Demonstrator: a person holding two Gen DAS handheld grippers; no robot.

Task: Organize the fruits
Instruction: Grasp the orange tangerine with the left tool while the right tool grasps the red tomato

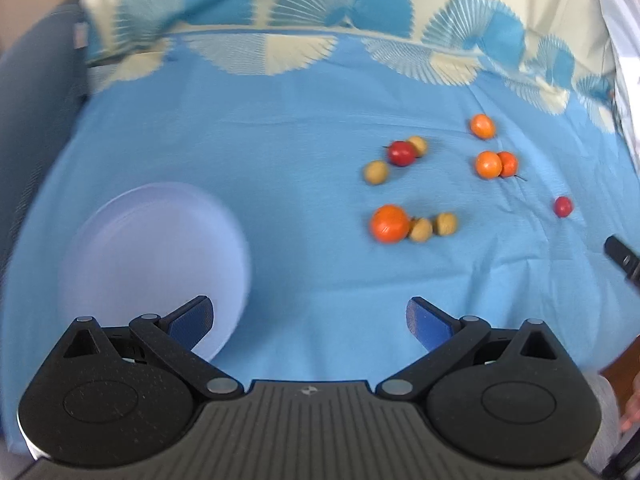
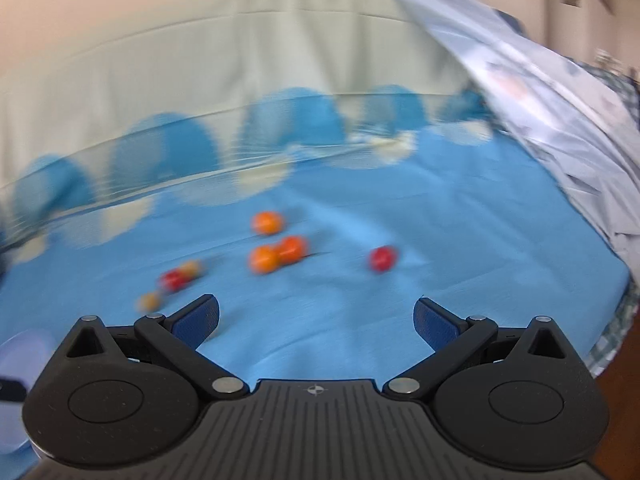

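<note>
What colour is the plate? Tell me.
The plate is pale lilac, near white. The left wrist view shows it best; nothing lies on it.

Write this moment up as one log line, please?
left gripper: open, empty | right gripper: open, empty | fruits: scattered on cloth | plate: empty

Small round fruits [image 1: 438,176] — orange, red and tan — lie scattered at 2 o'clock from the empty pale plate [image 1: 120,240].
</note>
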